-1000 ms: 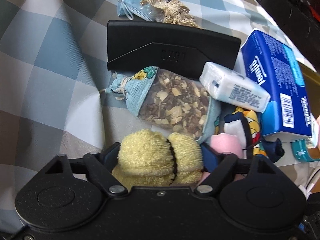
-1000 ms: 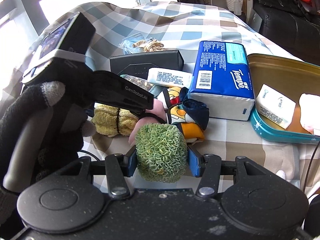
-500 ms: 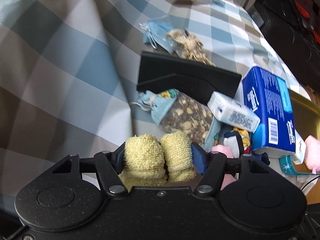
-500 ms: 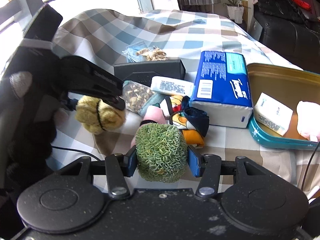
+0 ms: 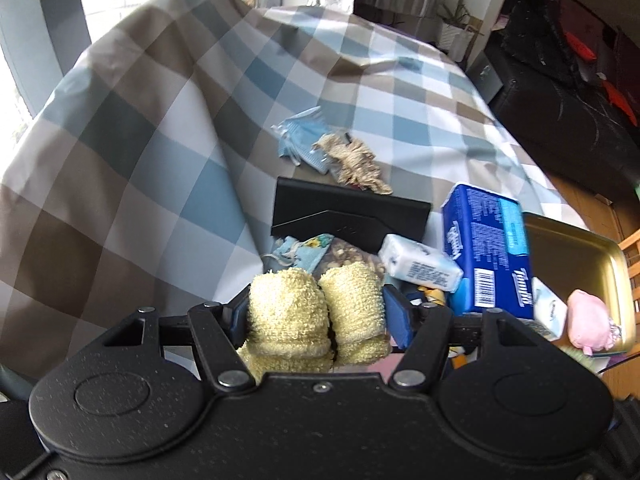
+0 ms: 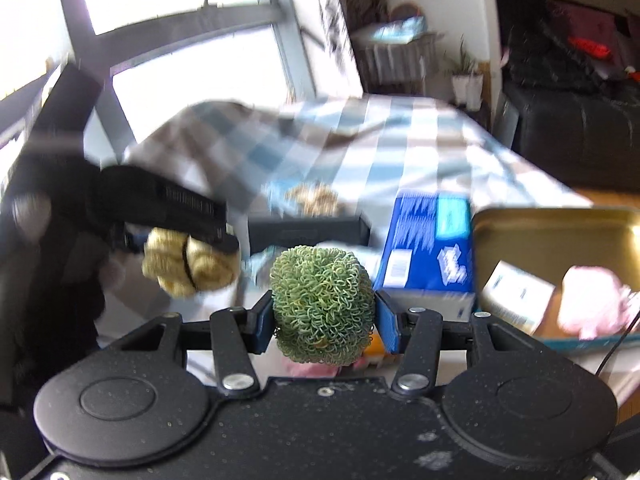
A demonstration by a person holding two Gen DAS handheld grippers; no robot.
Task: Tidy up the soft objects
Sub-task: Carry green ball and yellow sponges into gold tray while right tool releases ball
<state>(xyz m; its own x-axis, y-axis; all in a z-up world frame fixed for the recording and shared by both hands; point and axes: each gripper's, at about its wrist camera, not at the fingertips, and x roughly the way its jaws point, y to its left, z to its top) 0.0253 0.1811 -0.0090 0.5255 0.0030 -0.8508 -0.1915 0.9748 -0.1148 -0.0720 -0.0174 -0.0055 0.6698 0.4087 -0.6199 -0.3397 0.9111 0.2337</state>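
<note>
Left gripper (image 5: 316, 312) pinches the yellow towel roll (image 5: 314, 310), right gripper (image 6: 323, 320) pinches the green scrubber (image 6: 322, 304); both soft, either could squirm loose short of the gold tray (image 6: 560, 224).

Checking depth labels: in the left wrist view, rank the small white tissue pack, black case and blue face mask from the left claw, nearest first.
1. Small white tissue pack, just ahead, right.
2. Black case, behind it.
3. Blue face mask, farthest up the cloth.

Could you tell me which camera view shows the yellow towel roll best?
The left wrist view: the yellow towel roll fills the centre, sharp, clamped in the left gripper. The right wrist view shows it smaller and blurred, off to the left.
</note>
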